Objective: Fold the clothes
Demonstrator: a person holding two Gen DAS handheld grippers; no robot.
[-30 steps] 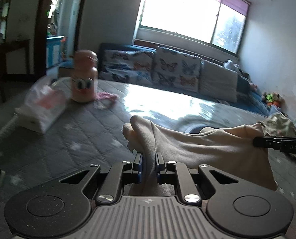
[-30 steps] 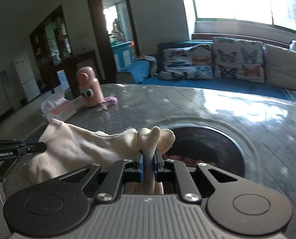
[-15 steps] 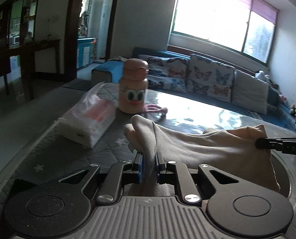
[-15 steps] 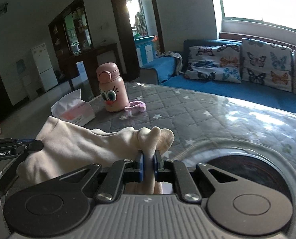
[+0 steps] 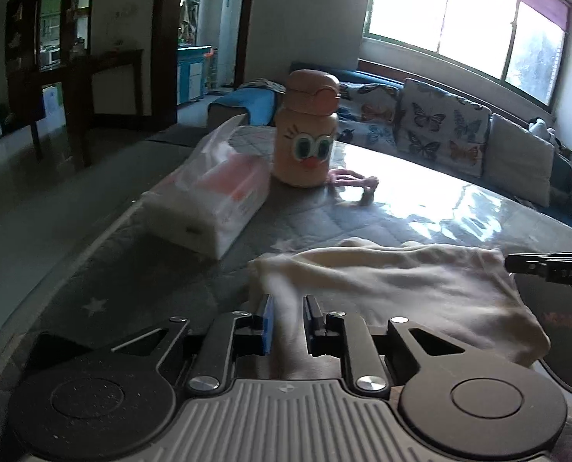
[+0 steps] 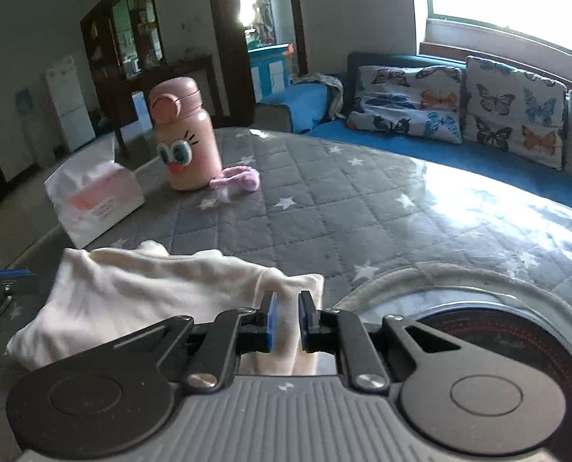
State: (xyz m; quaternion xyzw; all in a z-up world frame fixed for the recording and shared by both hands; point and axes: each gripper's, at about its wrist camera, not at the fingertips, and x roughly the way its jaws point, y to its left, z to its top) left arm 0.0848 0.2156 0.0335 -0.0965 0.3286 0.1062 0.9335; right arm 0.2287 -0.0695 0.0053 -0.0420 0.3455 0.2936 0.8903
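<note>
Now cream garment (image 5: 393, 292) lies between each loosening claw's jaws.

Cream garment (image 5: 393, 288), folded, on quilted table (image 6: 324, 208)

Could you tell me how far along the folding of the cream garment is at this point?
Done: the cream garment lies doubled over on the grey quilted table. In hand: the left gripper and right gripper have just been opening, with cloth between their jaws. Left: letting go fully and any further folds; I cannot tell whether it is finished.
</note>
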